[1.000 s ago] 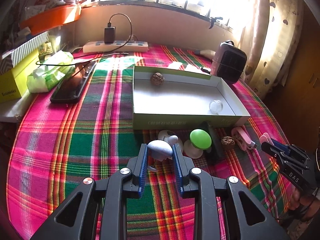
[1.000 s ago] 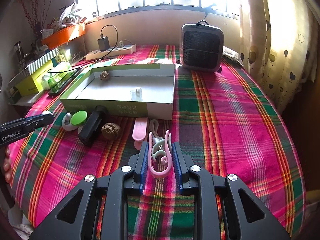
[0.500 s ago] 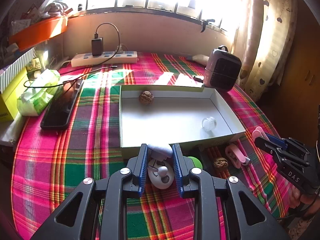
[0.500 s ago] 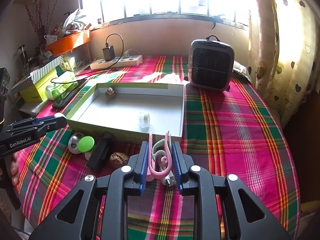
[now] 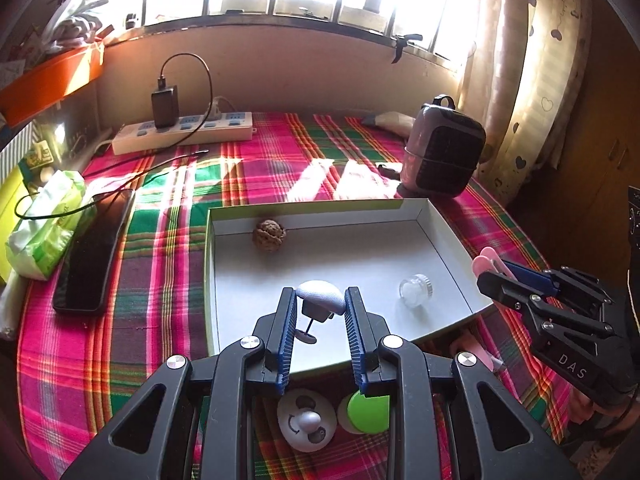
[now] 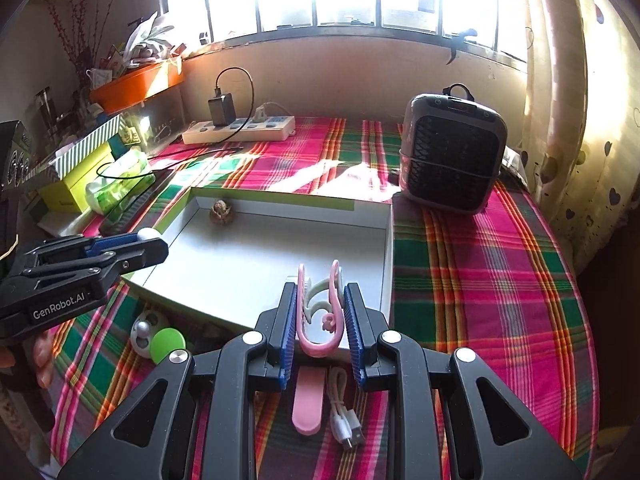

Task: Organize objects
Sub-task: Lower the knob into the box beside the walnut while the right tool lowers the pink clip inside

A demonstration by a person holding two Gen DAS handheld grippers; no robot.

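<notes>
My left gripper (image 5: 320, 300) is shut on a small white-capped mushroom-shaped object (image 5: 321, 297) and hangs over the near part of the white shallow box (image 5: 436, 220). Inside the box lie a walnut (image 5: 269, 235) and a small clear jar (image 5: 416, 289). My right gripper (image 6: 319, 294) is shut on a pink and pale green hair clip (image 6: 320, 312), above the box's (image 6: 387, 240) near right corner. Each gripper shows in the other's view, the right gripper (image 5: 520, 280) at the right and the left gripper (image 6: 132, 246) at the left.
On the plaid cloth before the box lie a white face-shaped piece (image 5: 306, 420), a green-capped piece (image 5: 368, 412), a pink clip (image 6: 307, 404) and a white USB cable (image 6: 342, 416). A small heater (image 6: 452, 152), a power strip (image 5: 184, 132), a phone (image 5: 94, 252) and a tissue pack (image 5: 44, 224) stand around.
Both grippers have moved forward and a little up with their objects, from above the cloth to over the box's near edge. The loose pieces on the cloth now lie beneath them.
</notes>
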